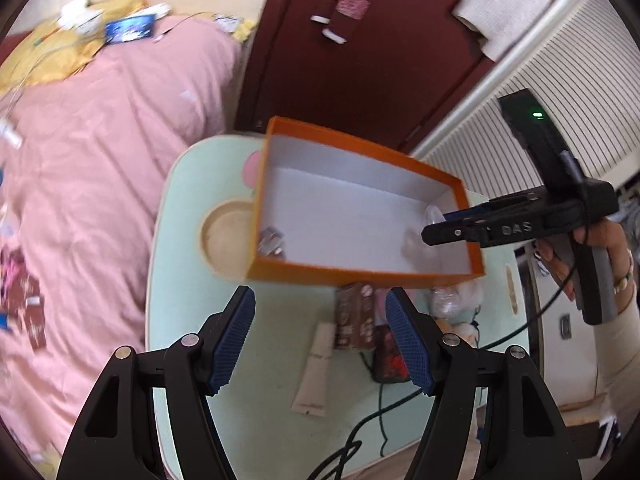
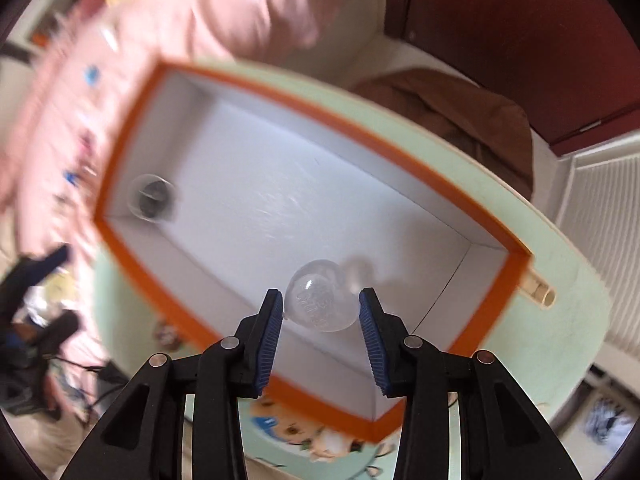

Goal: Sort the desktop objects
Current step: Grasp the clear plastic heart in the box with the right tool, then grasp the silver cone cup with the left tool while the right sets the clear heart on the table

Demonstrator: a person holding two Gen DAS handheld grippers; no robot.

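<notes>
The pink bed (image 1: 112, 152) fills the room to the left of the orange box, and the dark red door (image 1: 380, 60) stands behind the box. The mint-green table (image 1: 256, 340) carries the orange box (image 1: 360, 274), which sits open-topped with a white inside, toward the table's far side.

On the near side of the box, on the table, lie a brown packet (image 1: 356, 316), a pale flat sachet (image 1: 316, 368) and a crinkled clear bag (image 1: 456, 296), with a black cable (image 1: 380, 412) trailing nearer still.

The right gripper (image 2: 322, 306) hangs over the box's right-hand end, held in the person's hand (image 1: 592, 256). A clear plastic ball (image 2: 322, 302) sits between its blue pads (image 2: 270, 344); the left pad looks to touch it, while a thin gap shows at the right pad, so I cannot tell whether the jaws truly grip it.

The left gripper (image 1: 320, 316) hovers on the near side of the box, above the brown packet, jaws spread wide with nothing between them.

Inside the box, at its left end, rests a second clear ball with something dark in it (image 2: 152, 198).
</notes>
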